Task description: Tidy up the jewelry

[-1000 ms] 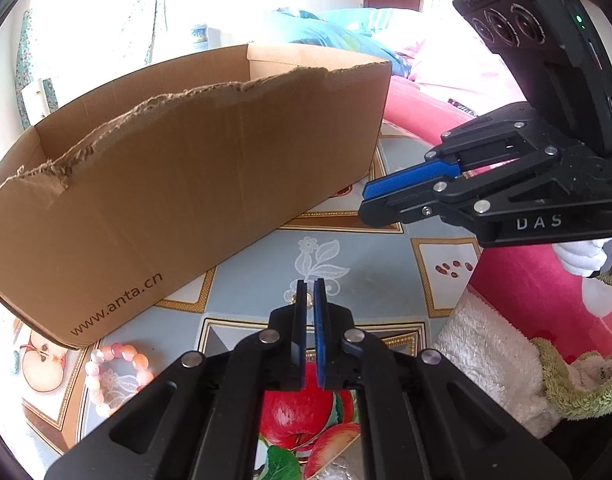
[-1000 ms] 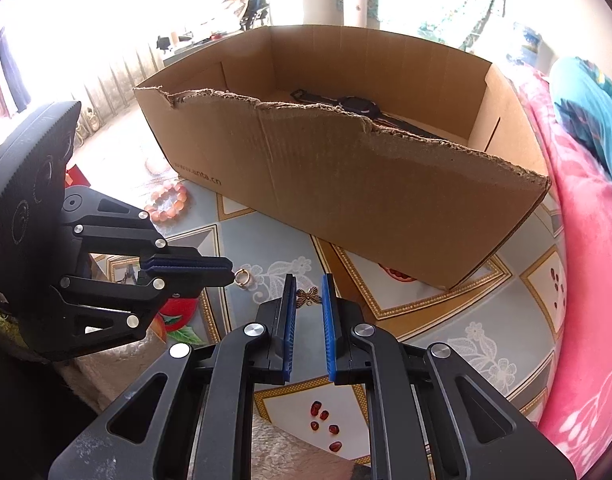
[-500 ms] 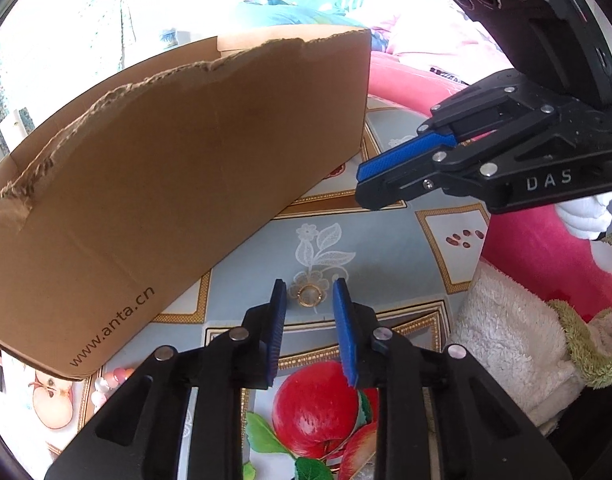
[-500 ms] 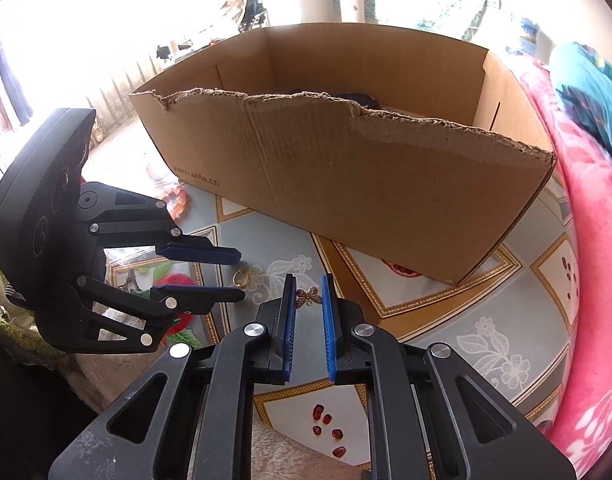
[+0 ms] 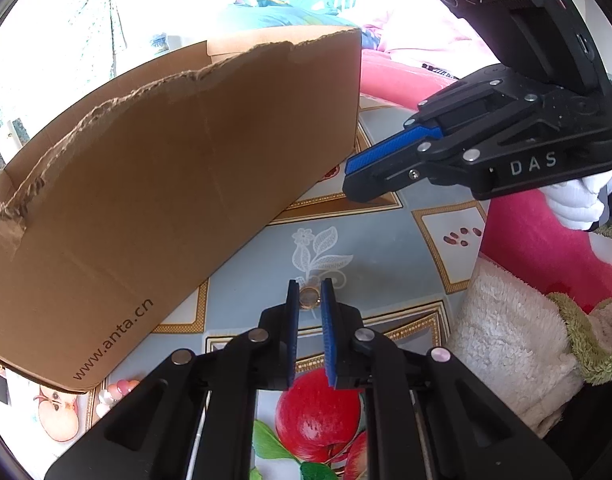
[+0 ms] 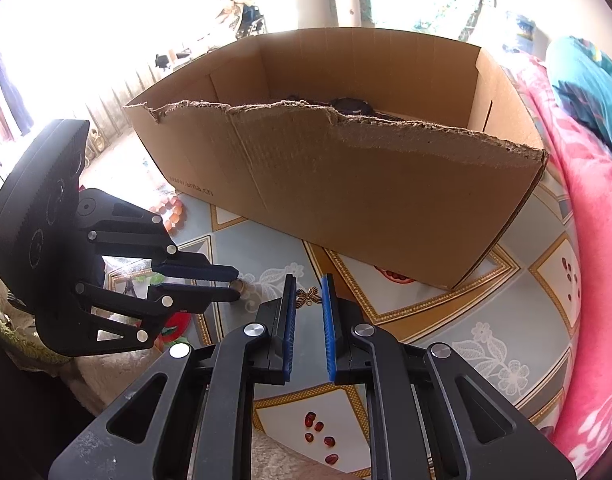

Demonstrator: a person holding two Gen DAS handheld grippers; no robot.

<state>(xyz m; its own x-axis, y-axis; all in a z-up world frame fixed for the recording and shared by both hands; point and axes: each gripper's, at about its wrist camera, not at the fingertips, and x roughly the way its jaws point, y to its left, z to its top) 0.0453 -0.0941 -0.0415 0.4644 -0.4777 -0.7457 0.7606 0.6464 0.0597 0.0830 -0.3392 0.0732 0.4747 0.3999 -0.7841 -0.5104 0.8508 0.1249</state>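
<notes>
A small gold ring (image 5: 309,298) lies on the patterned tablecloth between the tips of my left gripper (image 5: 309,292). Its jaws are closing, and the blue pads touch the ring on both sides. In the right wrist view the left gripper (image 6: 234,280) reaches in from the left, low over the cloth, with the ring (image 6: 238,285) at its tips. My right gripper (image 6: 309,294) hovers with a narrow gap between its pads and nothing in it. A little gold butterfly charm (image 6: 309,297) lies on the cloth beyond its tips. From the left wrist view the right gripper (image 5: 347,182) hangs above the table.
A torn cardboard box (image 6: 345,184) stands behind both grippers, with a black watch (image 6: 349,106) inside. A pink bead bracelet (image 5: 110,394) lies by the box's left corner. A white towel (image 5: 505,340) and a pink blanket (image 6: 585,240) border the table on the right.
My left gripper went from shut to open, came down around the ring, and has narrowed onto it. The right gripper has stayed in place with the same narrow gap.
</notes>
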